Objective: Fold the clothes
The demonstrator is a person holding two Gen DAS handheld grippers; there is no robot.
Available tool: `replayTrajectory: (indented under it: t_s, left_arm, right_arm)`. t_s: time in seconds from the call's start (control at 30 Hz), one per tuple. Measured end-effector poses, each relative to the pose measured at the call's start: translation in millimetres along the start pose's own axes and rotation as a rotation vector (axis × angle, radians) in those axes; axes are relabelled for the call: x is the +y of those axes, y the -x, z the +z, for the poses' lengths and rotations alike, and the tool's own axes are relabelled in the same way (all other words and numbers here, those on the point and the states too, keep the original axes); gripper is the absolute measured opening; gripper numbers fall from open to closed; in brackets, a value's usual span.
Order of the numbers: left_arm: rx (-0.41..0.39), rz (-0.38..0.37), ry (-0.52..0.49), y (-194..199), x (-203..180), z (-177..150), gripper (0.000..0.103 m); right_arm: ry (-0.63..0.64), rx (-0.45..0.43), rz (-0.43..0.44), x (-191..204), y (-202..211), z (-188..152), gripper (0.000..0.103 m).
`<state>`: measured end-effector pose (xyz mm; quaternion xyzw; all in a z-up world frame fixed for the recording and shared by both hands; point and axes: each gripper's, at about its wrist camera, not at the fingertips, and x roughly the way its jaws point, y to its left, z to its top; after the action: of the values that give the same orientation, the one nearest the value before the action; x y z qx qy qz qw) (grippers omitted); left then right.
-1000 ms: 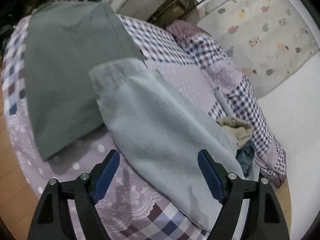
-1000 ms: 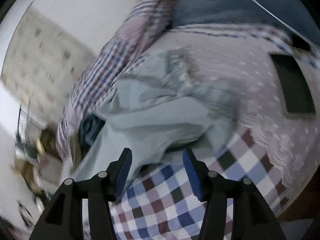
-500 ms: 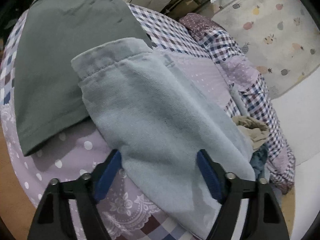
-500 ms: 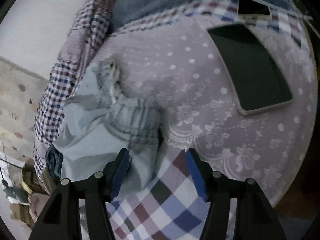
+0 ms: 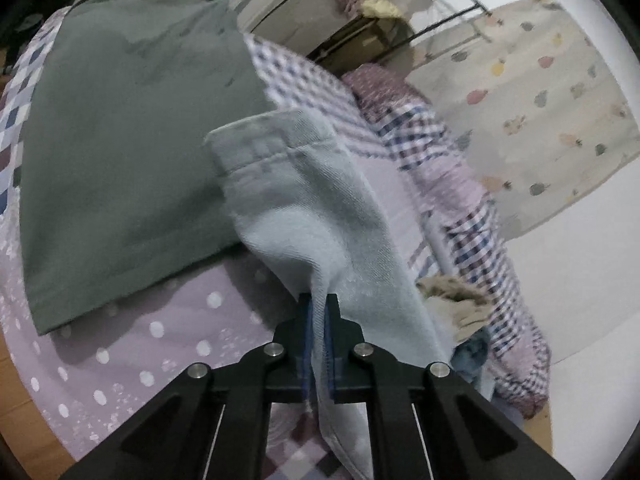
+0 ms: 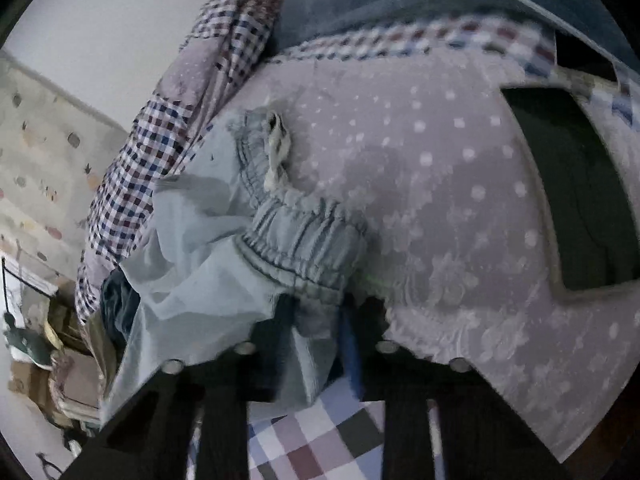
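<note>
Pinching the light blue trousers [image 5: 320, 216] now: left tool [image 5: 318, 312], wide open half a second back, clamped on a ridge of the leg, hem lifted beside the green shirt [image 5: 132, 152] on the bed [image 5: 168, 332]. Right tool [image 6: 320, 320], likewise closed in, nipping cloth under the waistband [image 6: 304, 240]. Ready, probably, for lifting and folding.

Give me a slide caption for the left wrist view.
Left gripper shut on light blue pants leg beside the green garment.
</note>
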<state>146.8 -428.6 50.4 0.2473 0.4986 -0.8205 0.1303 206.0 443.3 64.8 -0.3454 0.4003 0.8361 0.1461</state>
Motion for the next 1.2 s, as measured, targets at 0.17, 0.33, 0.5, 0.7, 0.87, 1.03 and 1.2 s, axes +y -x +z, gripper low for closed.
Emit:
replayTrajectory:
  t_s: [0.17,0.33,0.5,0.7,0.87,1.03,1.2]
  left_arm:
    - [-0.046,-0.135,0.046,19,-4,15,0.003]
    - [-0.108,-0.259,0.055,48,-11,21,0.002]
    - [-0.084,-0.192,0.037,47,-4,27,0.003]
    - [-0.036,-0.032,0.111,30,14,29,0.011]
    - [-0.14,0.016,0.061,52,9,27,0.074]
    - [-0.06,-0.018,-0.035,42,-8,14,0.081]
    - [0.134,-0.04,-0.162,14,-37,-29,0.081]
  right_arm:
    - [-0.018,-0.065,0.076,-8,50,0,0.004]
    - [-0.019,-0.102,0.126,-11,101,-13,0.0]
    - [-0.069,-0.134,0.08,-45,148,4,0.0]
    - [0.102,-0.06,0.02,-15,124,3,0.004]
    - [0.199,-0.01,0.054,9,96,-9,0.045]
    - [0.219,0.112,0.054,22,54,-24,0.058]
    - [0.287,0.169,-0.041,36,24,-37,0.063]
